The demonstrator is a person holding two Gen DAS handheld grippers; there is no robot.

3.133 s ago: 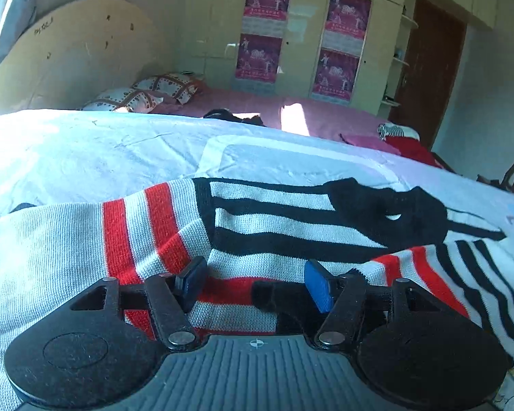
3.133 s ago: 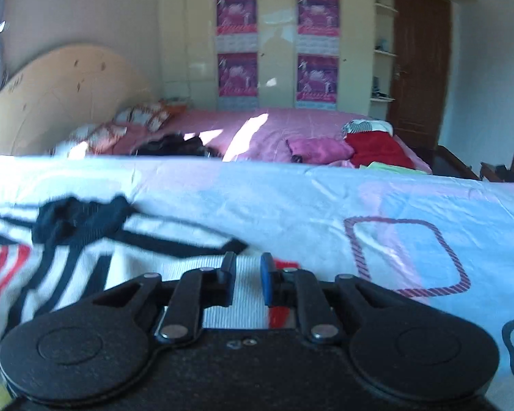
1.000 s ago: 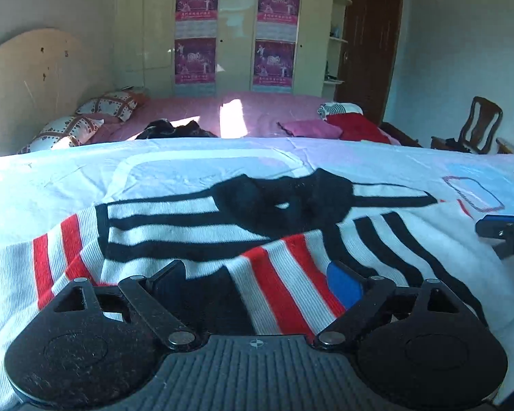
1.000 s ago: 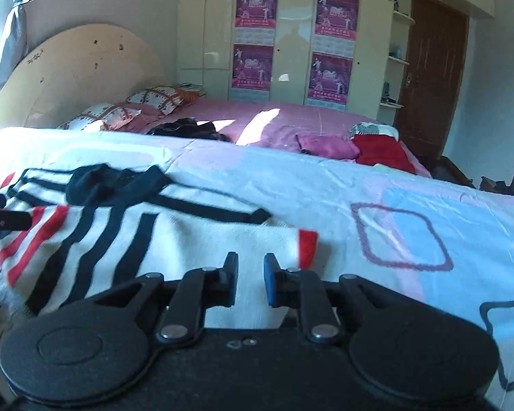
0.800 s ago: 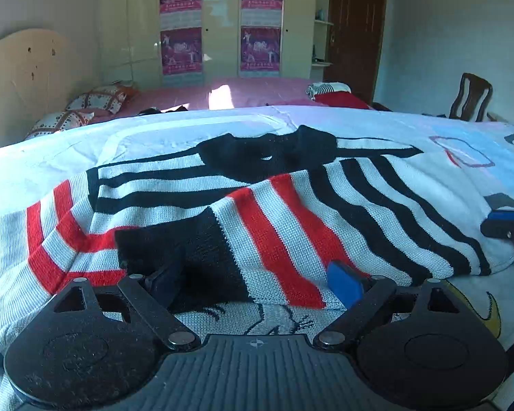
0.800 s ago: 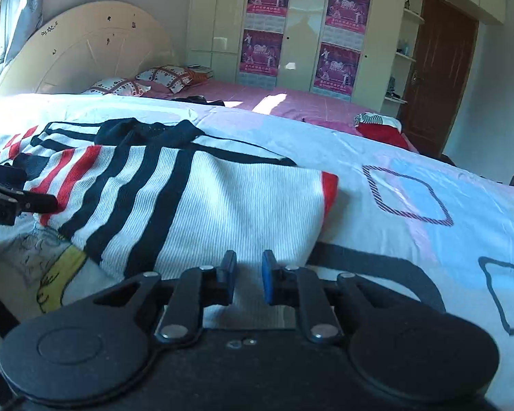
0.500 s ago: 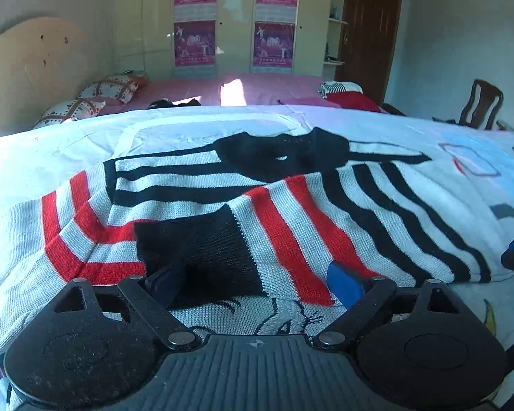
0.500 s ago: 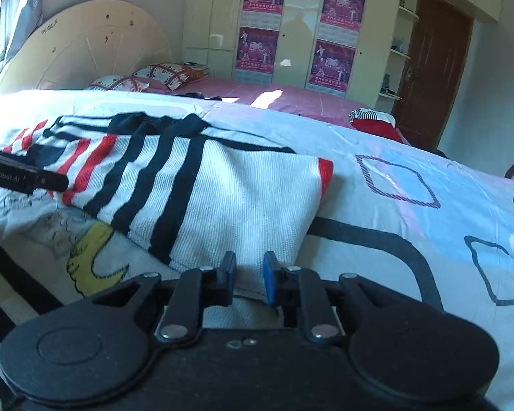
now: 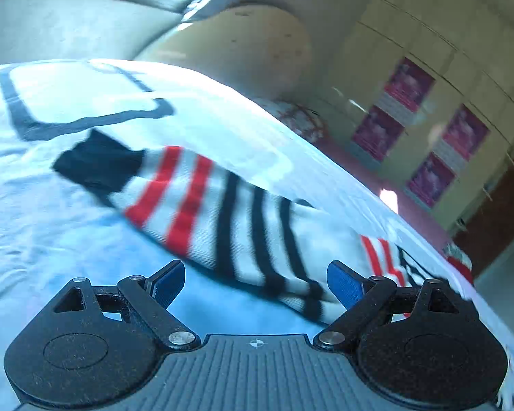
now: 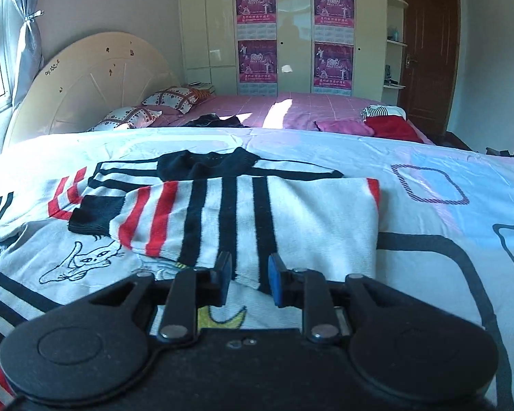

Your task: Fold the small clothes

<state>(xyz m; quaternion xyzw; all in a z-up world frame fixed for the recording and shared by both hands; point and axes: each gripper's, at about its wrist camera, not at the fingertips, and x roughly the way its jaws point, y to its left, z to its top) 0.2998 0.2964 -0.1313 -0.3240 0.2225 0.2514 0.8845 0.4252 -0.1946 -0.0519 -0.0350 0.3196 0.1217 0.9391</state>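
Both hand-held grippers empty: left (image 9: 255, 282) wide, right (image 10: 246, 279) just opening, sweater (image 10: 257, 212) lying crosswise.

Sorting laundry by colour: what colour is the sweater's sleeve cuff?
Black cuff on the striped sweater, clearest in the right wrist view.

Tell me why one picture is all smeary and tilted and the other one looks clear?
Left wrist view: the sweater and the posters are streaked with motion blur and the room leans, though the left tool itself stays crisp. Right wrist view: sharp and level, the sweater clear, a bright sun patch on the pink bed, and straight edges bend from the fisheye lens.
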